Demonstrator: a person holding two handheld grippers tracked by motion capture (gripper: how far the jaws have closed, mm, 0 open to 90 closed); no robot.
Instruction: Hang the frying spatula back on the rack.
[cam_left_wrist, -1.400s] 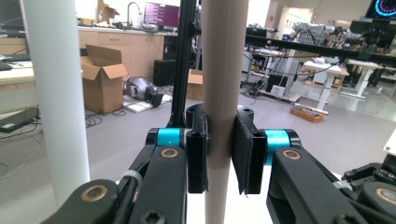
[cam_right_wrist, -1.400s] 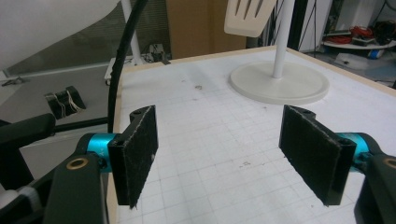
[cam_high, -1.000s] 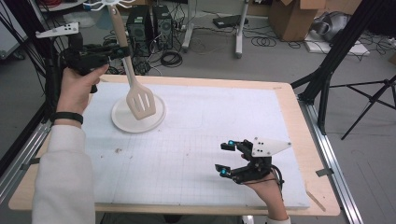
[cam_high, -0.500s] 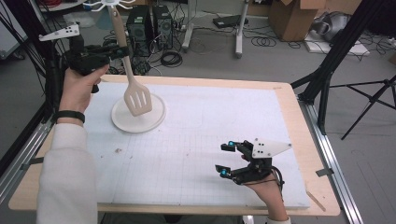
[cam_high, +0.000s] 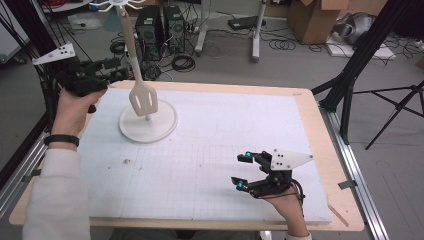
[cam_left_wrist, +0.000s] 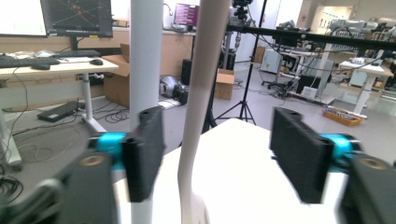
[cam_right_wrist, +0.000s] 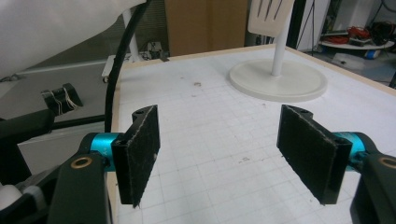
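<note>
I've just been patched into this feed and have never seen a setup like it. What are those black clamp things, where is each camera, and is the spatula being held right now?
No robot arm is here: a person holds a hand-held two-jaw clamp in each hand. The high view looks down on the table from above the person's side. The other two pictures come from cameras riding on the clamps, looking out between their black jaws.

On the white gridded mat stands a utensil stand: a round base with a thin pole and hooks on top. A cream slotted spatula hangs from it.

The left gripper is at the spatula's handle. Its jaws have just been opening; the handle stands between them, pads apart from it, so it is not held.

The right gripper rests open near the table's front edge, holding nothing.
</note>
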